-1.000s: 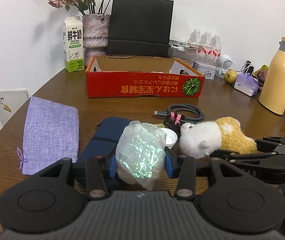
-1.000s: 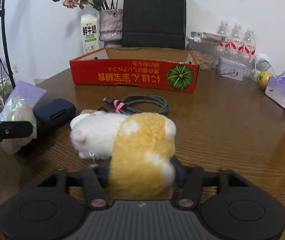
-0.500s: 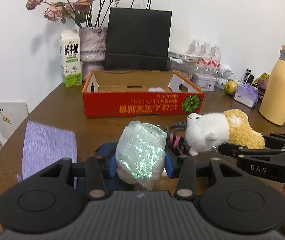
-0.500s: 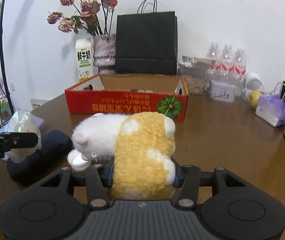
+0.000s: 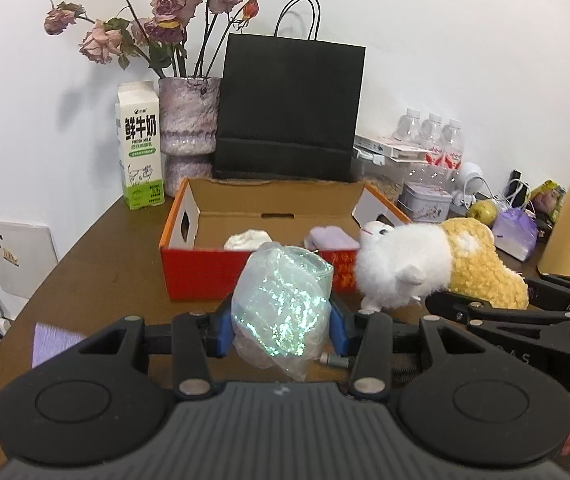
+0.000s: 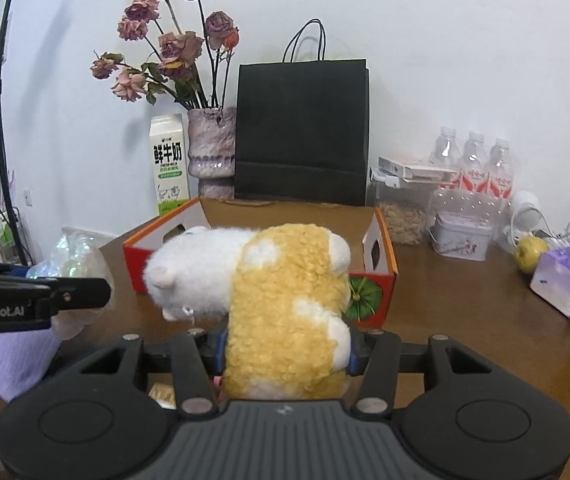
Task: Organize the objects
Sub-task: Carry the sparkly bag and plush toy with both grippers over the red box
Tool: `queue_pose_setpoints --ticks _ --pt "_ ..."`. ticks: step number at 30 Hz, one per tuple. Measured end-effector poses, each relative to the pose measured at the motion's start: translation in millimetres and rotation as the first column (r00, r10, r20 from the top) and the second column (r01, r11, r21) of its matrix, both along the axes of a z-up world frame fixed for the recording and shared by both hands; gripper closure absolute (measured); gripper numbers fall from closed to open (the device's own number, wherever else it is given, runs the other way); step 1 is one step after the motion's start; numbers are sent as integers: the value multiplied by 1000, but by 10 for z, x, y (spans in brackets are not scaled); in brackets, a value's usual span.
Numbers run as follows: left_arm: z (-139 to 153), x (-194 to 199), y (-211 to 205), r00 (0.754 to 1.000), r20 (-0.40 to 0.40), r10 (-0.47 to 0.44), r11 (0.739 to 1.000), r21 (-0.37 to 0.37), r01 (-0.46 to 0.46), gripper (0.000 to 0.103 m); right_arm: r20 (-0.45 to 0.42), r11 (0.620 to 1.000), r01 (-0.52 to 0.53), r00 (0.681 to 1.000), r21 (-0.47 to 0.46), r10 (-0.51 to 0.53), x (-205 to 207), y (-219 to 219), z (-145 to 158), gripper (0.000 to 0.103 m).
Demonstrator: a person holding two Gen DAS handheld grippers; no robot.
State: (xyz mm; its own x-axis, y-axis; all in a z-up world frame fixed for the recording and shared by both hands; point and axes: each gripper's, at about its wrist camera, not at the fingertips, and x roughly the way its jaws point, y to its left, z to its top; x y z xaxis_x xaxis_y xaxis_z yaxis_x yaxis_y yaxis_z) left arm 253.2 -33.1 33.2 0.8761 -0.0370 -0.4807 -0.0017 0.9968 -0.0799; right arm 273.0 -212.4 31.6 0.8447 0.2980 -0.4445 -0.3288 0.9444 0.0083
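The left tongs [image 5: 281, 324] are clamped on a shiny bag [image 5: 283, 308], the right tongs [image 6: 287, 350] on a plush toy [image 6: 277, 304]; both hang above the surface [image 6: 465, 312], just before the red box [image 5: 201, 272]. I would carry each over the near wall, then release low among the 2 things inside.

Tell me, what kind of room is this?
Probably someone's home, at a dining or living room table: a green-and-white milk carton, dried roses in a mottled purple vase and small clear water bottles stand on the round brown wooden table.
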Motion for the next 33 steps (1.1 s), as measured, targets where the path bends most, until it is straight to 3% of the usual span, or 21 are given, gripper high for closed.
queue_pose_setpoints --ticks 20,33 --pt "90 1167 83 998 23 62 998 -30 -62 57 16 1000 -15 1000 16 14 1096 245 50 54" --pt "37 1636 234 996 8 91 994 -55 -91 57 14 1000 -15 1000 4 15 1625 320 -10 54"
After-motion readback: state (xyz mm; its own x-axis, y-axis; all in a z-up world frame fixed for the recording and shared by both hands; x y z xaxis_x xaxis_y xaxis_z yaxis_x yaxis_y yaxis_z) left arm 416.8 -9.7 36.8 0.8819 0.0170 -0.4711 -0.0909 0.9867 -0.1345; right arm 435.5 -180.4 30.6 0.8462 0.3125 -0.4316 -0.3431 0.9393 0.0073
